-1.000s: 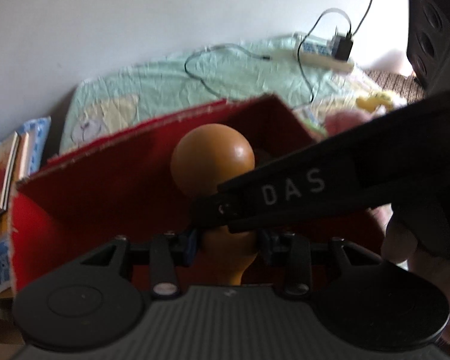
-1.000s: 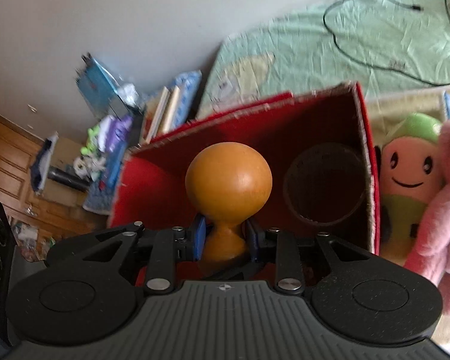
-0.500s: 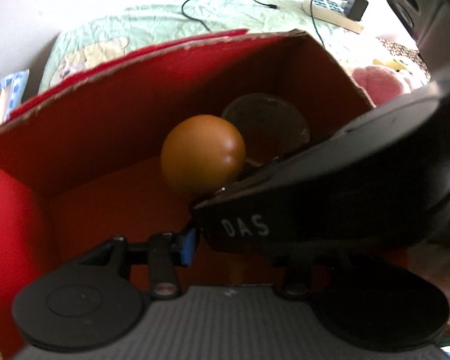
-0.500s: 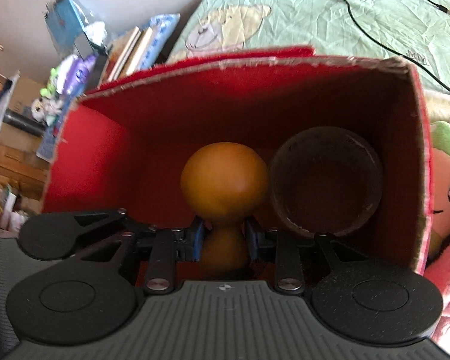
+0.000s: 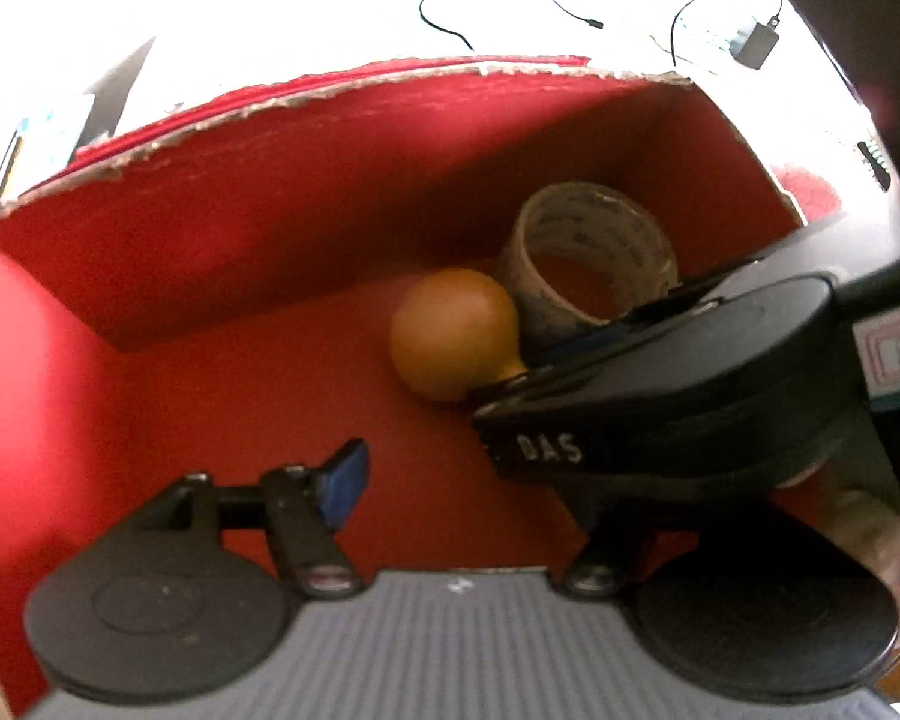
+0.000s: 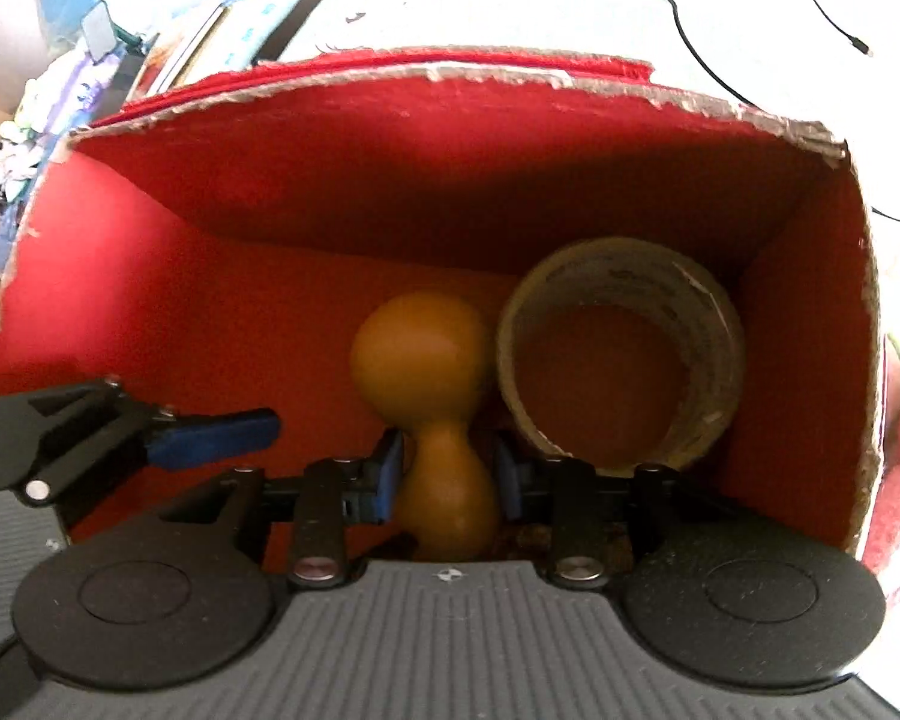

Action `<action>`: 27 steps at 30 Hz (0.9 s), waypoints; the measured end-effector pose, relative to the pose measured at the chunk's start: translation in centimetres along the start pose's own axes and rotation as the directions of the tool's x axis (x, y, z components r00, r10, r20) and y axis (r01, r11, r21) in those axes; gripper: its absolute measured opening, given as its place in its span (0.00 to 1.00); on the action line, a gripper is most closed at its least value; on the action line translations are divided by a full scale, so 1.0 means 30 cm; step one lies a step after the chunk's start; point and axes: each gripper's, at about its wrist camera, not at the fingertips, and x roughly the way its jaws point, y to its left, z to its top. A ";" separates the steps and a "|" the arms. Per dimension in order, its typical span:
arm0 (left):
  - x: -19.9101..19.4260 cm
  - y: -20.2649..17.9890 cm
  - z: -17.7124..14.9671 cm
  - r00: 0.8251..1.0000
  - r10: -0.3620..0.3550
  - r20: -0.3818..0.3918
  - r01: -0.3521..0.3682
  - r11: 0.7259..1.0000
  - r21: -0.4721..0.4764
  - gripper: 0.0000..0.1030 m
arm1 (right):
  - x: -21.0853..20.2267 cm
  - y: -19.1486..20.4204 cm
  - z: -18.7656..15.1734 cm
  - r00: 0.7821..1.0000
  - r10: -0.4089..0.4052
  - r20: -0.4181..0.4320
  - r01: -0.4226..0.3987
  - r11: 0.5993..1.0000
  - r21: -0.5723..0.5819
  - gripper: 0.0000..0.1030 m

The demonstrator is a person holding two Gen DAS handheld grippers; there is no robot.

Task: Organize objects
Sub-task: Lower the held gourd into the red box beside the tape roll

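Orange gourd (image 6: 426, 384) — neck between right jaws

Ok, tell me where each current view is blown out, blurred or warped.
Left wrist view: background above the red box blown to white, right gripper soft. Right wrist view: bedding beyond the box overexposed, box rim bowed by fisheye, gourd and tape roll fairly sharp.

I've got both wrist cameras angled down, close into the red box (image 6: 150, 276), the left one from the left side, the right one head-on, both sharing the orange gourd (image 5: 453, 333) and tape roll (image 6: 621, 354).
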 end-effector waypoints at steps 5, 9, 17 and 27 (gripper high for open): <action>0.002 -0.026 -0.011 0.997 0.074 0.012 -0.075 0.997 0.031 0.71 | -0.009 -0.040 0.000 1.000 0.023 0.007 -0.023 0.998 0.054 0.33; -0.001 -0.025 -0.022 0.994 0.105 0.021 -0.105 0.994 0.035 0.72 | -0.025 -0.030 -0.023 1.000 0.015 0.018 -0.016 0.999 0.036 0.34; -0.015 -0.042 -0.049 0.986 0.158 0.060 -0.160 0.986 0.042 0.81 | -0.050 -0.058 -0.051 0.995 0.082 0.051 -0.084 0.996 0.037 0.34; -0.018 -0.024 -0.023 0.981 0.180 0.066 -0.183 0.983 0.031 0.81 | -0.068 -0.108 -0.035 0.989 0.110 0.099 -0.117 0.991 0.069 0.31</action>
